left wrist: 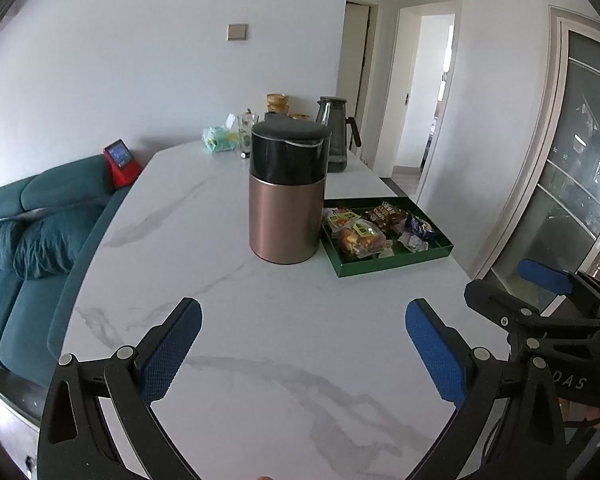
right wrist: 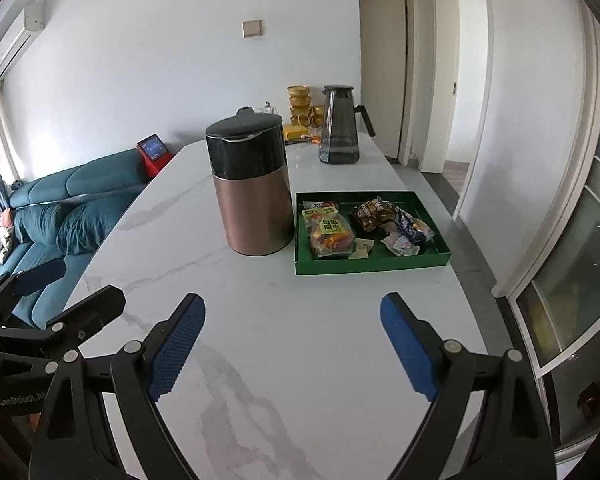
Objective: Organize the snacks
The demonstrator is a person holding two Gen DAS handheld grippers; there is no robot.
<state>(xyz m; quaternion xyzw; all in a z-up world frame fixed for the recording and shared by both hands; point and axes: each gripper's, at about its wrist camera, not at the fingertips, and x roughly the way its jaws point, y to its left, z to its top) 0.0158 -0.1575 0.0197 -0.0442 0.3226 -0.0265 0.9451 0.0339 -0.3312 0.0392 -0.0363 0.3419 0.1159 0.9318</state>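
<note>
Marble table (right wrist: 308,340): white with grey veining, bears everything listed below. Its near half is bare under both grippers.

Copper canister (right wrist: 254,184): tall, black flip lid, upright, just left of the tray and very near or touching its left wall.

Green tray (right wrist: 370,266): shallow and rectangular, near the table's right edge. All snacks in view lie inside it; none shows on the open marble.

Left gripper (left wrist: 302,348) and right gripper (right wrist: 292,350): each has its blue-padded fingers spread wide and holds nothing. Both hover low over the near table, well short of the tray.

Snacks, largest first:
- Orange fruit pouch (right wrist: 330,236), green label, front left of the tray.
- Brown wrapped cake (right wrist: 374,212), rear centre.
- Blue wrapped sweet (right wrist: 414,230), right.
- Pale crinkled wrapper (right wrist: 400,246), front right.
- Small cream sachet (right wrist: 362,248), front centre.

Judgement: snacks gathered in the tray fit either a sorted finish or a pile awaiting sorting. Any reach is best made from the right, clear of the canister, pinching loose film edges lightly.
</note>
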